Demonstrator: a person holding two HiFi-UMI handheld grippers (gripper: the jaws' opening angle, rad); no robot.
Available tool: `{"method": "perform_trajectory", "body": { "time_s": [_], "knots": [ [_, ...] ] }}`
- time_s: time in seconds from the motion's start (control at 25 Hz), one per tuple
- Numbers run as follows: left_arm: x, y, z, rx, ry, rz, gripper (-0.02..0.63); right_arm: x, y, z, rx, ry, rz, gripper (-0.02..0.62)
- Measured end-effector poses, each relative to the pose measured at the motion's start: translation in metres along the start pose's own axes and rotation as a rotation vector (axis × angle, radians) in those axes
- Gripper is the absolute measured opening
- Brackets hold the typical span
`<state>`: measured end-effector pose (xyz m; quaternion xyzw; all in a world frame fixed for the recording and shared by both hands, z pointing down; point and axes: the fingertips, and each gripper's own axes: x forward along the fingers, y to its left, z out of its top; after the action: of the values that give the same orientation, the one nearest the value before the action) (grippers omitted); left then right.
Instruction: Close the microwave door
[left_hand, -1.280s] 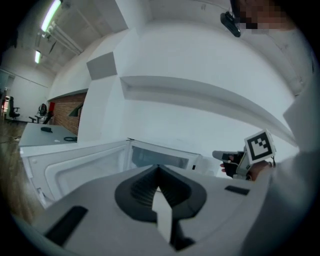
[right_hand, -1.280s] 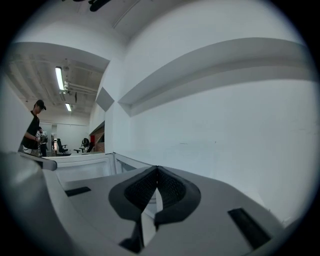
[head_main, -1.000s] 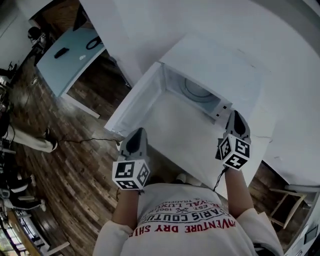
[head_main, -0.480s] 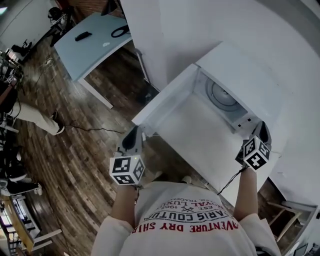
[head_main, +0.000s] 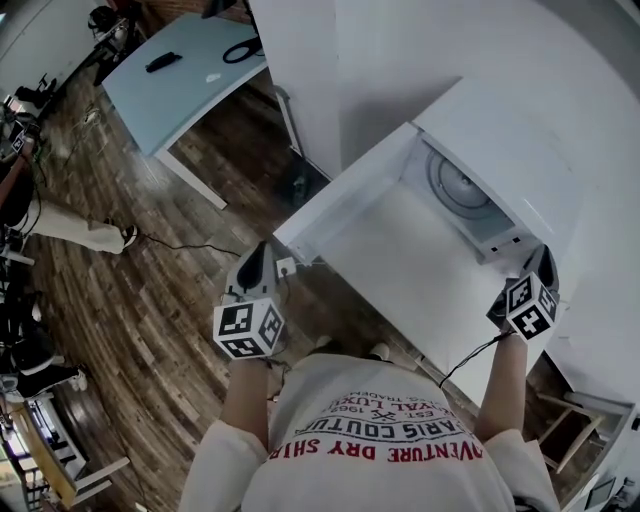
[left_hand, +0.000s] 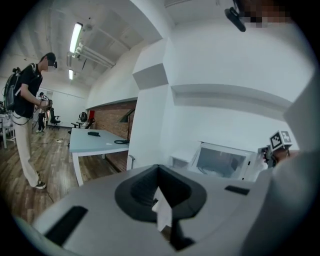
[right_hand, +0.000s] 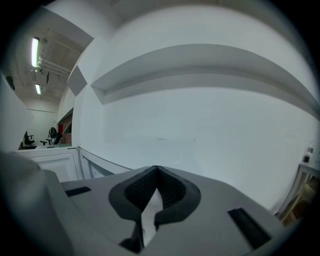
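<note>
White microwave door (head_main: 345, 200) hangs open, long axis running from hinge at upper centre down-left to its free edge just beside your L gripper (head_main: 252, 265) (jaws shut, empty), the nearer one; R gripper (head_main: 543, 262), also shut w/ nothing held, sits at the microwave (head_main: 500, 140) right front, frame's right.

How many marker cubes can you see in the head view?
2. One marker cube sits on the left tool, over the wooden floor; the other sits on the right tool, beside the open microwave.
</note>
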<state>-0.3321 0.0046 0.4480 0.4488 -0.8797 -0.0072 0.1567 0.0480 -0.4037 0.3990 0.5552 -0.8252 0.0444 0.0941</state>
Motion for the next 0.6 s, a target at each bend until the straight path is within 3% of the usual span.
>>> {"method": "perform_trajectory", "body": {
  "time_s": [0.28, 0.6],
  "knots": [
    [0.024, 0.005, -0.007, -0.020, 0.033, -0.042, -0.006, 0.001, 0.002, -0.001, 0.004, 0.007, -0.013, 0.012],
    [0.018, -0.002, -0.009, -0.016, 0.038, -0.070, -0.005, -0.002, 0.004, 0.000, 0.001, 0.001, 0.011, 0.012]
  ]
}}
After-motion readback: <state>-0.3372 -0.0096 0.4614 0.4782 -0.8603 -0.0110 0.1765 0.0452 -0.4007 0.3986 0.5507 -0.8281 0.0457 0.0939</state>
